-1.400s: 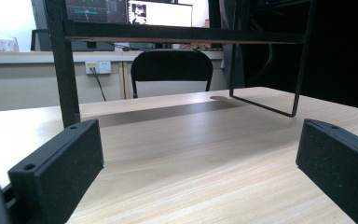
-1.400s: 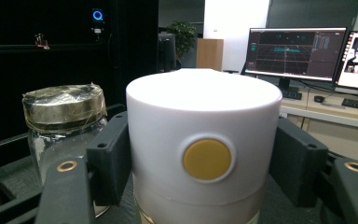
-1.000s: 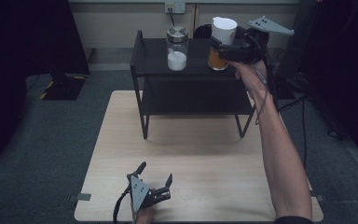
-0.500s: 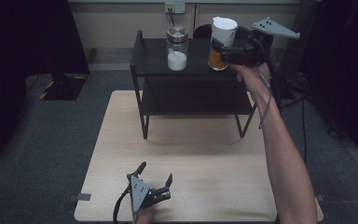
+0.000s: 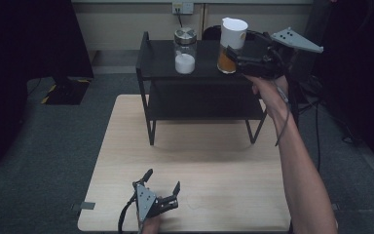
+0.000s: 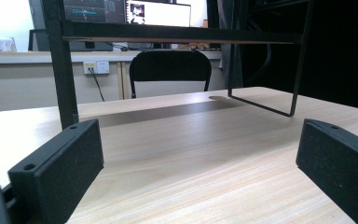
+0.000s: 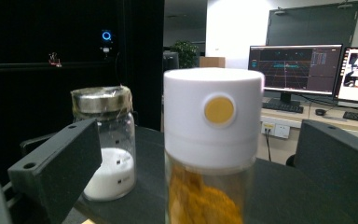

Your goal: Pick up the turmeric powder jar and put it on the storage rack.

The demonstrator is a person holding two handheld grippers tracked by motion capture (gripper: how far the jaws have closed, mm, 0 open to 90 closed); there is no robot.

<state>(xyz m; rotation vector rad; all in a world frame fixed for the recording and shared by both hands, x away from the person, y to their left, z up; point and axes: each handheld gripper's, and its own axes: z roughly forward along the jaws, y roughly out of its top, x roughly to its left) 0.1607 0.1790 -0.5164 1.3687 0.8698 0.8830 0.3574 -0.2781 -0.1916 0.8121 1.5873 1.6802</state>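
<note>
Here the right gripper (image 5: 231, 54), jaws wide, brackets the white-lidded spice jar (image 7: 213, 144) at the shelf's (image 5: 151, 75) far right, so closing comes next, I judge; the left gripper (image 5: 163, 187) rests open near.

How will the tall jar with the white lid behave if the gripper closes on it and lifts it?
The jar with the white lid looks tall and narrow, so it may tip if pushed high. Its clear wall is probably smooth and slippery. Being only partly filled with orange contents, it is likely light. The right gripper stands open around it.
</note>
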